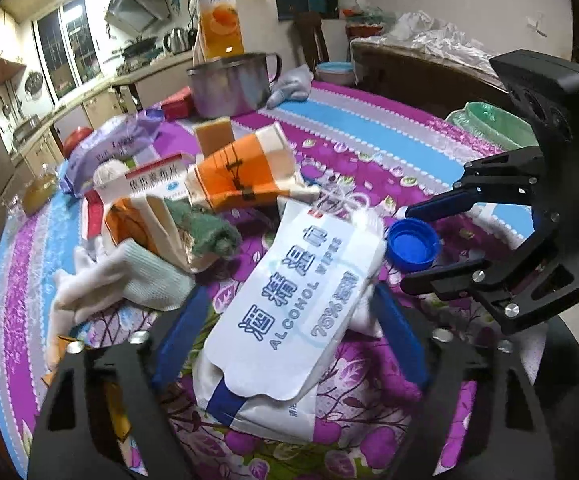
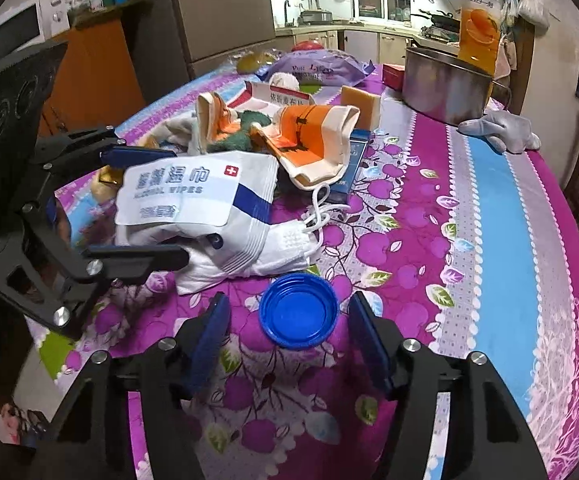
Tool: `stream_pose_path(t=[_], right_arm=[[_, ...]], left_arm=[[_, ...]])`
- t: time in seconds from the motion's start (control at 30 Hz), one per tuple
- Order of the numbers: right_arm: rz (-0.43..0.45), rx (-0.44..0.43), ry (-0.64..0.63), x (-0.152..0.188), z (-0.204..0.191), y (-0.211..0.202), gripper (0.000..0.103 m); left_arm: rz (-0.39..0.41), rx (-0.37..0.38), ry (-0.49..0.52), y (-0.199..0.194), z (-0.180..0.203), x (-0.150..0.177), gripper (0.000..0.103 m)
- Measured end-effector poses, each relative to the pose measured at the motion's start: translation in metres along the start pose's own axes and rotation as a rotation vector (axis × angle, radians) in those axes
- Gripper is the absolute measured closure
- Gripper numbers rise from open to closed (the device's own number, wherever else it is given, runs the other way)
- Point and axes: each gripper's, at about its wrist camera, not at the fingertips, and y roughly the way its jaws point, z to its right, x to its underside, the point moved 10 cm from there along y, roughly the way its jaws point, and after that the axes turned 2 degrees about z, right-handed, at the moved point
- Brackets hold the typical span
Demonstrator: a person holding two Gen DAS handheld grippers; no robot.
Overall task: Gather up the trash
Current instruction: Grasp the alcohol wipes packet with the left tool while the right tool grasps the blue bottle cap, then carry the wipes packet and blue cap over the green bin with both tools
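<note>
Left gripper (image 1: 289, 332) straddles the alcohol wipes pack (image 1: 293, 300), pads not pressing, nothing gripped. Right gripper (image 2: 289, 330) brackets the blue bottle cap (image 2: 298, 311), gaps either side, released. Both items lie on the purple floral tablecloth (image 2: 429, 220), just beside each other.

Clutter pile (image 2: 273, 128) blocks left; tablecloth (image 2: 489, 240) right free.

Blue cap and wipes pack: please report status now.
Left tool astride wipes pack, open. Right tool astride blue cap, not pinching. Face mask lies beside cap.
</note>
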Motion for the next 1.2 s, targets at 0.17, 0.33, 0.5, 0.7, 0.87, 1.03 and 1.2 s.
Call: stream_pose_path(t=[0.17, 0.33, 0.5, 0.7, 0.87, 1.03, 1.2], right_arm=[[0.016, 0.033, 0.011, 0.001, 0.005, -0.002, 0.063], [0.108, 0.072, 0.028, 0.0, 0.005, -0.023, 0.063], [0.24, 0.133, 0.068, -0.007, 0.003, -0.055, 0.063], [0.476, 0.252, 0.088, -0.036, -0.003, -0.125, 0.063], [0.588, 0.315, 0.083, -0.045, -0.012, -0.168, 0.063], [0.615, 0.313, 0.083, -0.046, -0.019, -0.192, 0.063], [0.61, 0.316, 0.11, -0.039, -0.012, -0.209, 0.063]], left_arm=[[0.001, 0.009, -0.028, -0.002, -0.001, 0.002, 0.045], [0.046, -0.046, -0.088, -0.013, -0.005, 0.004, 0.053], [0.155, -0.159, -0.217, -0.05, -0.015, 0.003, 0.053], [0.322, -0.39, -0.318, -0.118, -0.013, -0.008, 0.051], [0.436, -0.506, -0.422, -0.164, -0.013, -0.014, 0.05], [0.493, -0.577, -0.459, -0.186, -0.005, -0.024, 0.05], [0.496, -0.575, -0.467, -0.183, 0.006, -0.036, 0.05]])
